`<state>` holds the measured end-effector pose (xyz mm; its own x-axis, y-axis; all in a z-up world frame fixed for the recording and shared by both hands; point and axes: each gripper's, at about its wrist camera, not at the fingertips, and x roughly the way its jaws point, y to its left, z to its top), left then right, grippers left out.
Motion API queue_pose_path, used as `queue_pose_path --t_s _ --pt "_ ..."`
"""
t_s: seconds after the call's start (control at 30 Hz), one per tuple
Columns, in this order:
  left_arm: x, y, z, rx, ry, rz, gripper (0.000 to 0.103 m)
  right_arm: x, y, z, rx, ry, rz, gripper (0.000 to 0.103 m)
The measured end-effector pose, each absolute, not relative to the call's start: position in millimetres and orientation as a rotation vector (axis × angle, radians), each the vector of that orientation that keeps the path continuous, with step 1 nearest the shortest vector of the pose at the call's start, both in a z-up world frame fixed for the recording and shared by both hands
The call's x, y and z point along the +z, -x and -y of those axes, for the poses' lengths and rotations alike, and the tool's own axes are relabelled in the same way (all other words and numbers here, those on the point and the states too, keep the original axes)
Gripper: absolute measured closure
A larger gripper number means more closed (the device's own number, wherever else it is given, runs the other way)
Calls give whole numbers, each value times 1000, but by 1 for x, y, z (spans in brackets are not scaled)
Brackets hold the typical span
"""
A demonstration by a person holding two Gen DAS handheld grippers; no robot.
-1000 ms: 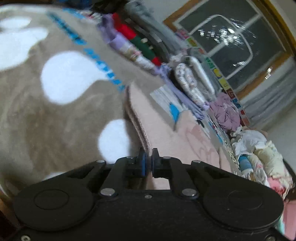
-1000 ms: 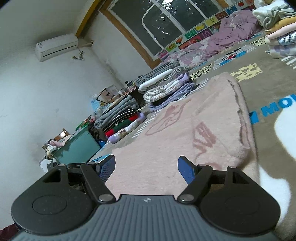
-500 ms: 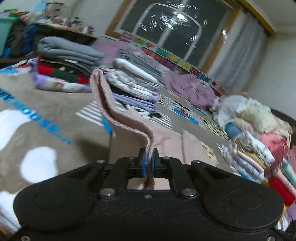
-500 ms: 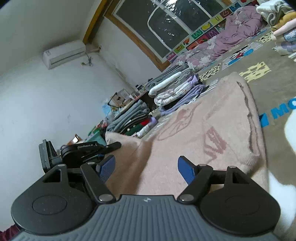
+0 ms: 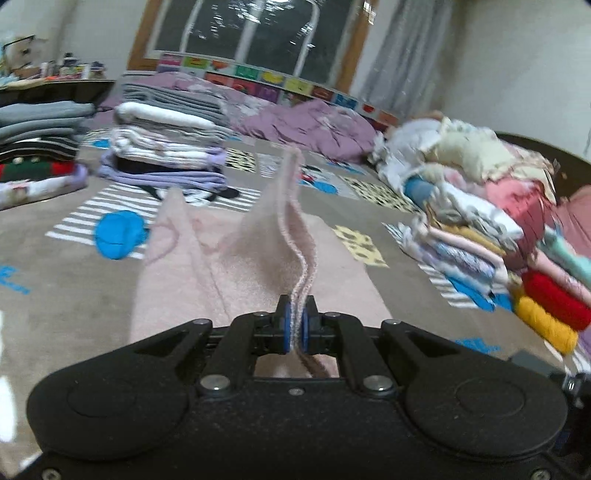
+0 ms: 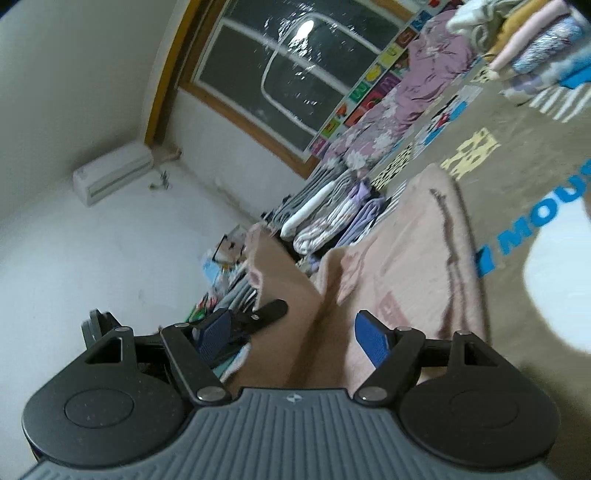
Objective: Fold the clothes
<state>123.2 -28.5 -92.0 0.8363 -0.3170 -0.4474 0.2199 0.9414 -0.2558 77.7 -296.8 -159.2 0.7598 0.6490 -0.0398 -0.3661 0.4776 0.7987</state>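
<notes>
— What sits on the left side of the room?

— Folded piles: grey, black, red and green things in one stack [image 5: 40, 147], and just beside it a white and lilac stack [image 5: 166, 155]. Both rest on the brown rug [image 5: 66, 266].

— And the middle?

— The pink garment [image 5: 255, 254] lies spread on the rug. One edge of it is lifted and stands up like a ridge in the left wrist view, running straight into the left gripper [image 5: 294, 325]. Its blue pads are pressed tight together on that doubled edge.

— How is that gripper held?

— Tilted a little downward, over the garment.

— Further right?

— A loose heap of clothes [image 5: 491, 206] — white, cream, pink, red, yellow. A purple quilt [image 5: 306, 125] lies below the window [image 5: 258, 33].

— And the right gripper [image 6: 295, 332]?

— Its jaws stand wide apart with nothing clamped; the garment lies under and between them, not pinched. It points roughly level across the rug, rolled to one side. The left gripper shows just beyond its left finger, holding the raised flap.
</notes>
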Motion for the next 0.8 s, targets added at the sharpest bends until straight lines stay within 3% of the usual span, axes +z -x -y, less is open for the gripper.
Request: queue_pose_path --t_s 0.33,0.8 --pt "-111 -127 81 -351 143 -567 100 -170 -81 323 569 -956 -332 28" --pt "-131 -148 73 -440 331 -654 99 -185 -91 332 507 -978 -334 28"
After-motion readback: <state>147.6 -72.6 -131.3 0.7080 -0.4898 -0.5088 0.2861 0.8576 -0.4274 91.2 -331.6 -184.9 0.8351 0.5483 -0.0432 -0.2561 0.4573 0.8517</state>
